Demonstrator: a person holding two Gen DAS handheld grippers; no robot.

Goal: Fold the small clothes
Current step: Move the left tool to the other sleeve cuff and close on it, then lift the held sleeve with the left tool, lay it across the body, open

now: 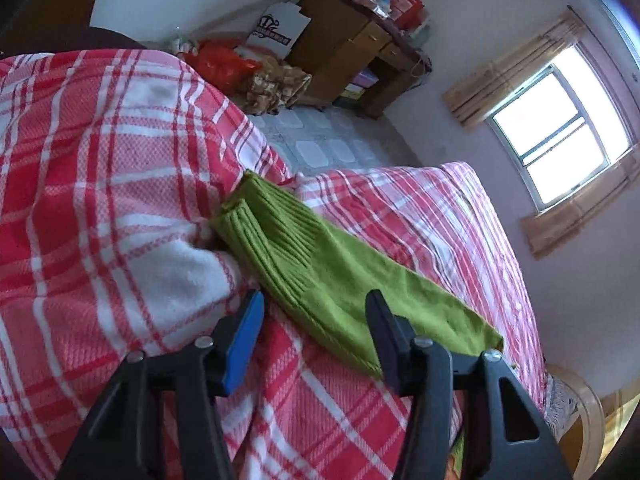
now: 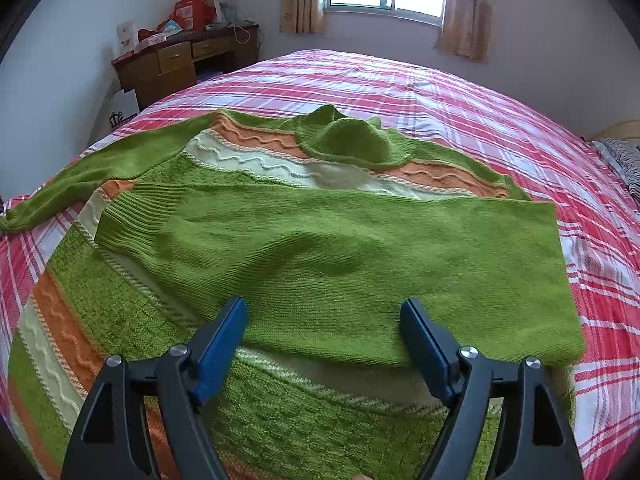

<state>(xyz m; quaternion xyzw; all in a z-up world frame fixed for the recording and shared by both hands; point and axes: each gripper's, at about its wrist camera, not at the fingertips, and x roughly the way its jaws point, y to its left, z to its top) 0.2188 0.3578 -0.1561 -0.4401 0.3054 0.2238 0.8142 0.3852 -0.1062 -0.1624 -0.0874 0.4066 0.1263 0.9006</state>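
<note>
Right gripper (image 2: pixel 322 312) spread wide, empty, over green sweater (image 2: pixel 320 248) at twelve o'clock on plaid bed (image 2: pixel 480 112). Left gripper (image 1: pixel 316 304) gaping too, sleeve (image 1: pixel 320 264) at twelve.

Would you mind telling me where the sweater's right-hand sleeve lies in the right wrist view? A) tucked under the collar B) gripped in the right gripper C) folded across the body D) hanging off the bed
C: the sleeve lies folded across the sweater, its ribbed cuff toward the left, and the open right gripper holds nothing.
</note>
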